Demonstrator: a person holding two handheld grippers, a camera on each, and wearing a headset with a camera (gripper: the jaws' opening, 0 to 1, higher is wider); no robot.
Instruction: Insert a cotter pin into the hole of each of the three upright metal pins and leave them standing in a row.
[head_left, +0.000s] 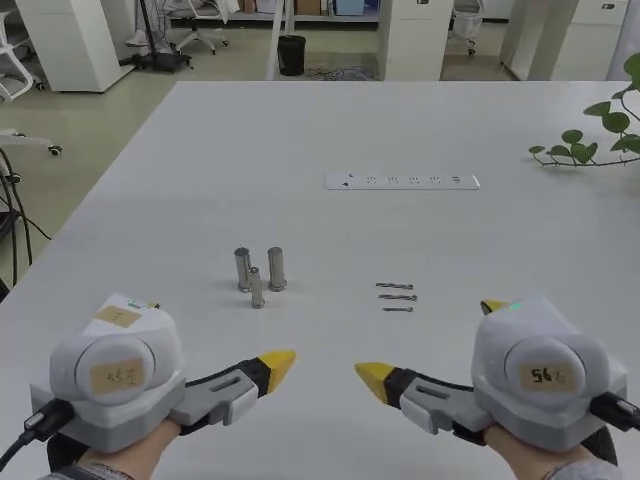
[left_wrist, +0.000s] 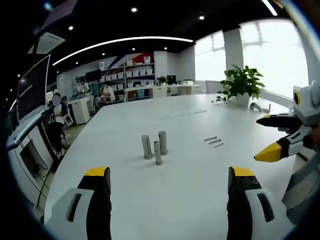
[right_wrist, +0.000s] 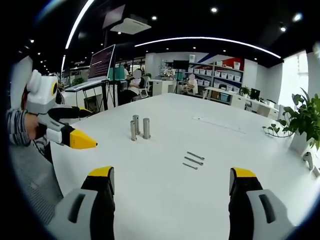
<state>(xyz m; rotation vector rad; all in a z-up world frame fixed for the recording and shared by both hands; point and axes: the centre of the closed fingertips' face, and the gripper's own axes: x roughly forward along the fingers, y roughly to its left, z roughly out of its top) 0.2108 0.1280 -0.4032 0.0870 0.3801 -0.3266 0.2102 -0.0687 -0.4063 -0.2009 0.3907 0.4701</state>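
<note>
Three short metal pins (head_left: 258, 272) stand upright in a tight cluster at the middle of the white table (head_left: 330, 130). They also appear in the left gripper view (left_wrist: 154, 146) and the right gripper view (right_wrist: 139, 128). Three thin cotter pins (head_left: 396, 297) lie side by side to their right, flat on the table (left_wrist: 214, 141) (right_wrist: 192, 160). My left gripper (head_left: 215, 333) hovers near the front edge, jaws wide apart and holding nothing (left_wrist: 170, 175). My right gripper (head_left: 434, 342) mirrors it on the right, also open and holding nothing (right_wrist: 172, 175). Both are well short of the pins.
A white power strip (head_left: 402, 181) lies farther back on the table. A leafy plant (head_left: 600, 140) reaches in at the right edge. Office chairs, cabinets and a black bin stand beyond the table's far edge.
</note>
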